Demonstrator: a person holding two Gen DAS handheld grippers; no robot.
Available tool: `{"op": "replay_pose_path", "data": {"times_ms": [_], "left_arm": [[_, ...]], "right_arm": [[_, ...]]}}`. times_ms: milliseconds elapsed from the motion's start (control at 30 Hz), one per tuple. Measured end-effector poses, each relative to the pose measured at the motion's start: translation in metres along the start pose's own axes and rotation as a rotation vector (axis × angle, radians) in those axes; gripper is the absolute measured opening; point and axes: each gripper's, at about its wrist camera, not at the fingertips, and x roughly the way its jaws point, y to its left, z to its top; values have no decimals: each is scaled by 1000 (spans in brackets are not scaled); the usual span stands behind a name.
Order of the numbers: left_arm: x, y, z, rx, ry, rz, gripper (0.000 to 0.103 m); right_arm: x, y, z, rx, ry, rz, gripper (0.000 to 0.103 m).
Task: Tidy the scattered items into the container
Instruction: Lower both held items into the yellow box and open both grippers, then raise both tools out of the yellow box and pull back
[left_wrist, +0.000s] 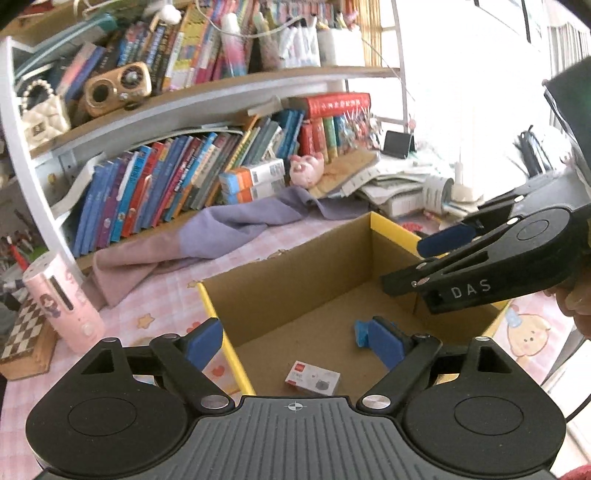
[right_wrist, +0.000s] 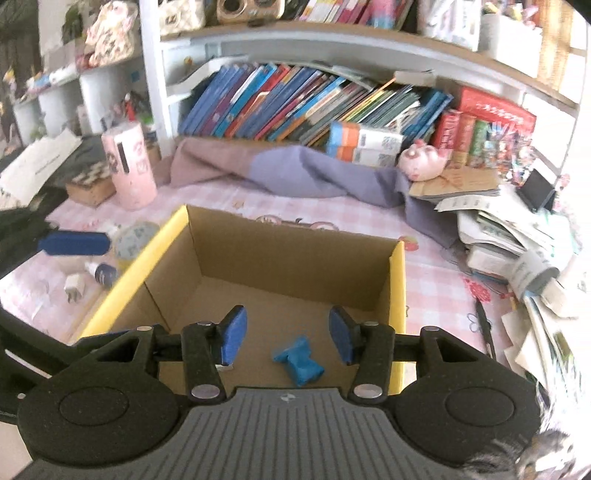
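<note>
Jaws of both the left gripper (left_wrist: 293, 341) and right gripper (right_wrist: 288, 334) gape wide, empty, over the cardboard box (right_wrist: 398, 295) — a blue clip (right_wrist: 298, 360) below the right jaws — so reaching out carelessly could snag its wall.

The one clear piece of lettering is "DAS", in pale capitals on the black arm of the right gripper (left_wrist: 439, 254) as it shows in the left wrist view. The red book (left_wrist: 338, 104) lying flat on the lower shelf carries a line of white characters too small to read, as is the print on the small box (left_wrist: 312, 379).
</note>
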Motion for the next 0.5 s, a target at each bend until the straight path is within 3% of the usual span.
{"op": "replay_pose_path", "data": {"times_ms": [500], "left_arm": [[-81, 9, -41, -18, -71, -52, 89]], "right_arm": [[-65, 58, -40, 87, -74, -101, 47]]}}
